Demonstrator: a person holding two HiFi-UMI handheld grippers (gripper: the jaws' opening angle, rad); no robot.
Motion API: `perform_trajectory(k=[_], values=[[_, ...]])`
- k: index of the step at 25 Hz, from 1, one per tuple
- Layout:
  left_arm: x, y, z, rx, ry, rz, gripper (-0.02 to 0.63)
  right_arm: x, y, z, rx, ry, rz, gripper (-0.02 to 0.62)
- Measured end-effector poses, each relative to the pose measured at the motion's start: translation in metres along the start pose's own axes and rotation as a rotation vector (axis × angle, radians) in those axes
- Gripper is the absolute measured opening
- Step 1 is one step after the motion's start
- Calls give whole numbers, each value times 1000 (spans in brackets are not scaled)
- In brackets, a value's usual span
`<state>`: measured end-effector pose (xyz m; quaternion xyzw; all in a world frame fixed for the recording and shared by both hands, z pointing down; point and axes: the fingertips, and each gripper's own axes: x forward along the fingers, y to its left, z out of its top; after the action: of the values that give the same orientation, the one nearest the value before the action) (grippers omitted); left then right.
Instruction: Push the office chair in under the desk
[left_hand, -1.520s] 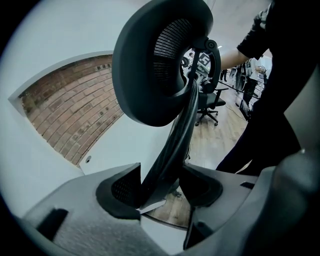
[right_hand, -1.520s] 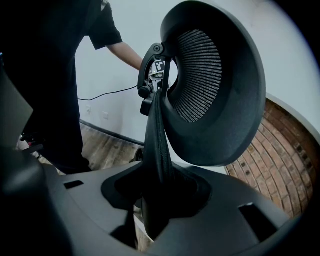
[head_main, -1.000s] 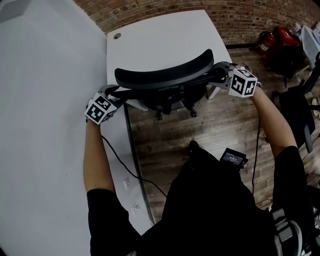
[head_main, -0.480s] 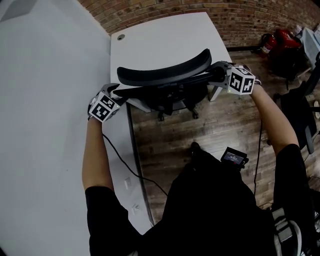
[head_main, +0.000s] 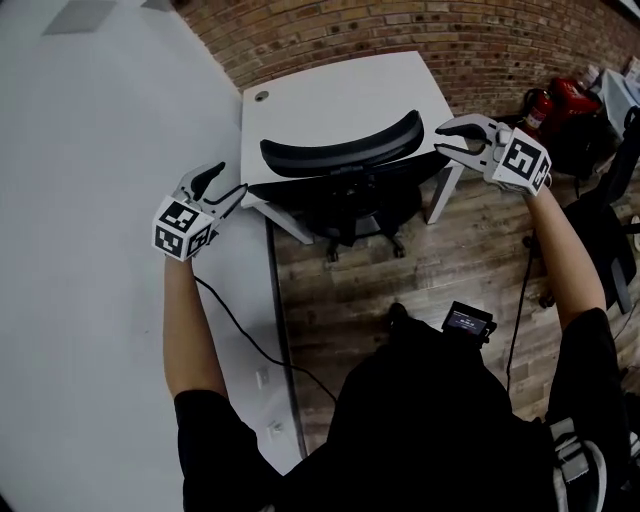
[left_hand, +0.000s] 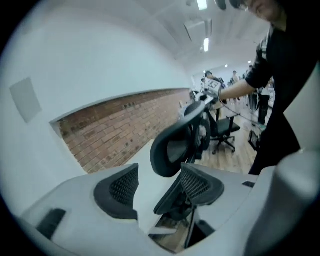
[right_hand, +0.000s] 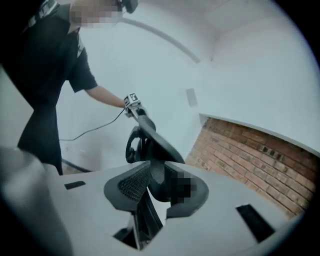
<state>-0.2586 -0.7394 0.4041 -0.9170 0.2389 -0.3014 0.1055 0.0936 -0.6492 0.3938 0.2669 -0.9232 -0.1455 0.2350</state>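
Note:
The black office chair (head_main: 340, 152) stands tucked against the white desk (head_main: 340, 95), its curved backrest along the desk's near edge. My left gripper (head_main: 228, 183) hangs to the left of the backrest, clear of it. Its jaws have just been opening and hold nothing. My right gripper (head_main: 443, 138) is raised off the backrest's right end. Its jaws have just been closing, still apart, with nothing between them. In the left gripper view the chair's back (left_hand: 172, 145) shows beyond the left gripper (left_hand: 159, 175). The right gripper (right_hand: 155, 185) frames the chair's back (right_hand: 150, 135) from the other side.
A white wall (head_main: 80, 250) runs along the left, with a cable (head_main: 240, 335) trailing down it. A brick wall (head_main: 400, 30) lies behind the desk. Red items (head_main: 560, 80) and another dark chair (head_main: 600, 235) stand at the right on the wooden floor (head_main: 350, 290).
Both grippers were at the two ends of the backrest; they have come off it and risen. The left jaws stand wider, the right jaws narrower.

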Motion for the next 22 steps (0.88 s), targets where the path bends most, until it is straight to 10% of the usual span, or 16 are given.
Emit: perform_trajectory(k=[8, 15, 22], values=[[-102, -9, 99, -399, -622, 36, 250, -54, 19, 97, 115, -265, -236, 78], [-170, -49, 120, -428, -827, 126, 129, -127, 67, 165, 182, -496, -382, 34], [-212, -108, 126, -497, -1026, 56, 17, -181, 144, 190, 185, -593, -429, 6]])
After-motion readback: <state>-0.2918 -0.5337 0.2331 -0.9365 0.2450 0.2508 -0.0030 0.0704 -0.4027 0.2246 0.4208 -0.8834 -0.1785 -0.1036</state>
